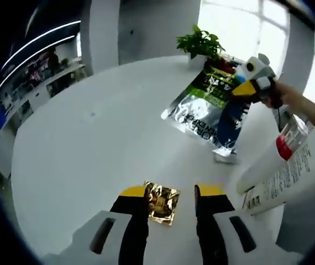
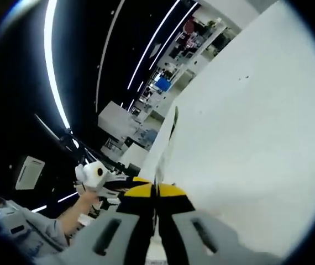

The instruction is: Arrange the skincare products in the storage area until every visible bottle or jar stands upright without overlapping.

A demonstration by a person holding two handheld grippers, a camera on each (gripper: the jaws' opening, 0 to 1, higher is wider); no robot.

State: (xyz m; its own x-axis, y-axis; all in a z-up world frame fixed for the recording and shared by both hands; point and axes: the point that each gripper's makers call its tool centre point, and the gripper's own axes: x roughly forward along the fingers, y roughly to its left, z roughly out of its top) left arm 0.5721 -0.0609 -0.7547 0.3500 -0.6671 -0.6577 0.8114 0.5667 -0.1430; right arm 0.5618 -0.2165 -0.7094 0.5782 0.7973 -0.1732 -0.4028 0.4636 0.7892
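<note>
Left gripper (image 1: 171,193), left gripper view: jaws parted, rising from 6 o'clock, yellow-tipped, black below. Nothing clamped. Small gold foil sachet (image 1: 162,202) flat on the white table (image 1: 91,138), lying in the gap, nearer the 9 o'clock jaw and seemingly touching its inner edge; apart from the other jaw.

Toward 3 o'clock: white tube with printed text (image 1: 282,176), lying tilted, large in frame, just beside the jaw on that side. Behind it, clear bottle with a red cap (image 1: 287,141), partly hidden by the tube.

Toward 1 o'clock: large silver pouch with green and blue print (image 1: 213,107), raised off the table at its far edge, near edge resting on the surface. Right gripper (image 1: 245,88) at that raised edge, held by a hand (image 1: 287,96); seen from here, cannot tell its jaw gap.

Toward 12 o'clock: green potted plant (image 1: 200,44) at the far table edge, before a bright window (image 1: 246,27).

Right gripper (image 2: 156,193), right gripper view: jaws pressed together on a thin sheet edge (image 2: 166,143), seen edge-on, running up toward 12 o'clock; taken as the pouch. White table to 3 o'clock. At 8 o'clock, left gripper in a hand (image 2: 83,201), grey sleeve (image 2: 22,232) below.
</note>
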